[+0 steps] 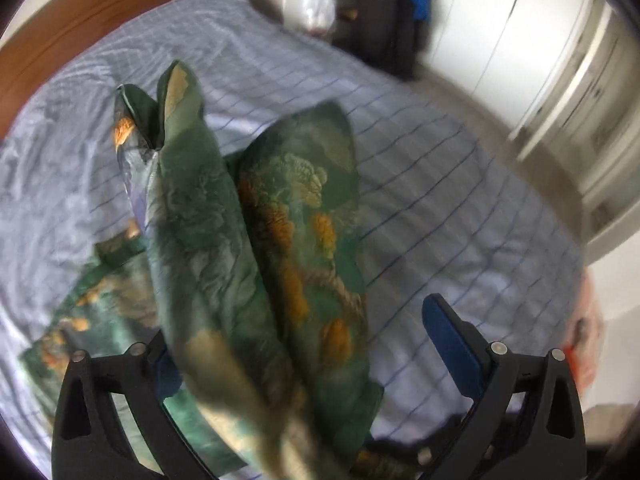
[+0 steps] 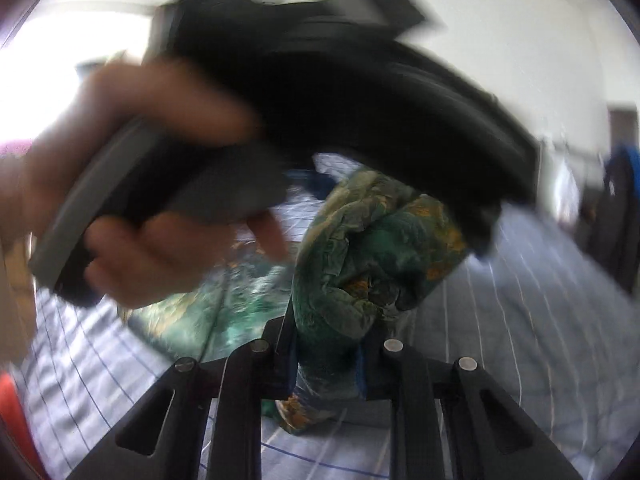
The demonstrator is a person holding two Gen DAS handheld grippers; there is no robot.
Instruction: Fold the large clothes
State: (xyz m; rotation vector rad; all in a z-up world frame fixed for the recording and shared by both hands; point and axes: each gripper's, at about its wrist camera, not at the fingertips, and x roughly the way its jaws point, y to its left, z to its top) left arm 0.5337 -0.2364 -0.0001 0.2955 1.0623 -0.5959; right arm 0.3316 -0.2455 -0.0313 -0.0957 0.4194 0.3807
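Observation:
A green garment [image 1: 224, 240] with orange and cream print hangs bunched in the left wrist view, and part of it still lies on the bed [image 1: 100, 300]. My left gripper [image 1: 296, 328] is open. The cloth runs up between its wide-apart jaws, close to the left finger, and clear of the blue pad [image 1: 452, 340] on the right. In the right wrist view my right gripper [image 2: 328, 344] is shut on a thick wad of the garment [image 2: 368, 248]. Above it a hand [image 2: 140, 248] holds the blurred black left gripper [image 2: 360, 100], whose tip is by the cloth.
The bed has a pale blue checked sheet [image 1: 440, 200] and a wooden headboard [image 1: 80, 28]. Beyond it stand a dresser with a white plastic bag [image 1: 318, 6], dark and blue clothes [image 1: 400, 12] and white wardrobe doors [image 1: 500, 20]. An orange thing [image 1: 584, 344] is at the right edge.

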